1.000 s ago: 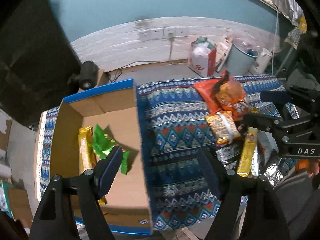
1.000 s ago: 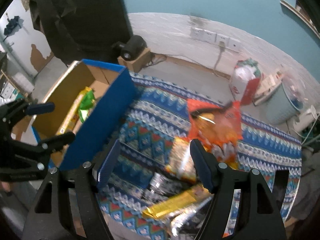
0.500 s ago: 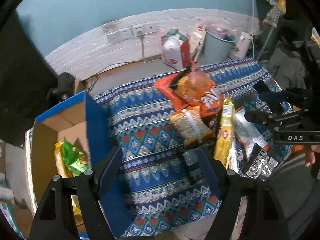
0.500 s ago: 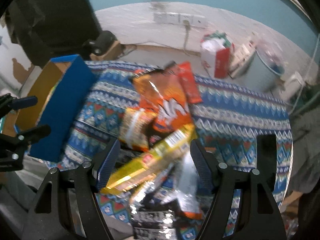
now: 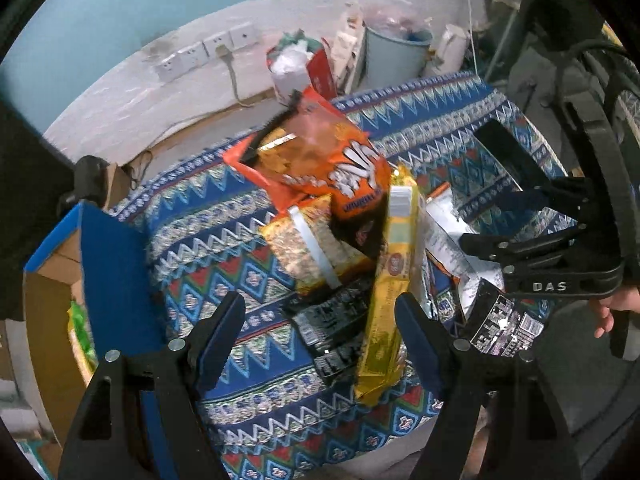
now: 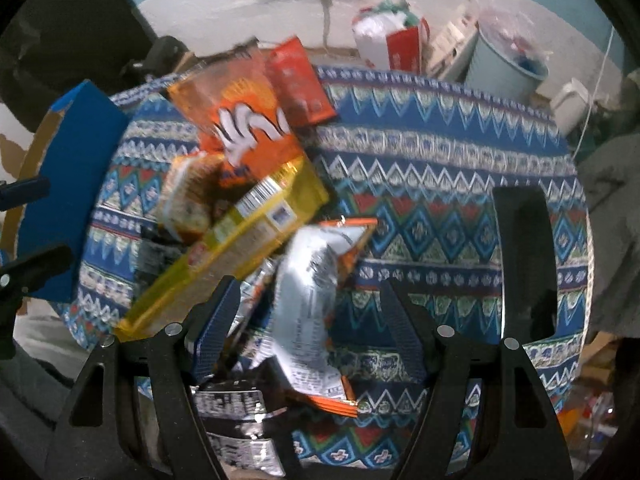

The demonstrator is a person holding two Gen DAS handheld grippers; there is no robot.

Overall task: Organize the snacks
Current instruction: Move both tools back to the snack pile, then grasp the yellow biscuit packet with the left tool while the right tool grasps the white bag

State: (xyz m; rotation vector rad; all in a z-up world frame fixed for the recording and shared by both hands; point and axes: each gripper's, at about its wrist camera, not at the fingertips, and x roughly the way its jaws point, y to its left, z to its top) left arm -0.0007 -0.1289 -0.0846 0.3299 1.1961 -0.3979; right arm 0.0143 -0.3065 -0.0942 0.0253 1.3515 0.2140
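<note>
Snacks lie heaped on the patterned cloth (image 5: 248, 264); left gripper (image 5: 320, 320) and right gripper (image 6: 304, 312) both gape wide, holding nothing.

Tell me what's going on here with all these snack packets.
A person holds a gripper in each hand over a pile of snack packets on a patterned cloth. The left gripper is open above a black packet beside the long yellow packet. The right gripper is open over a silver packet. Neither holds anything. The cardboard box sits at the left.
</note>
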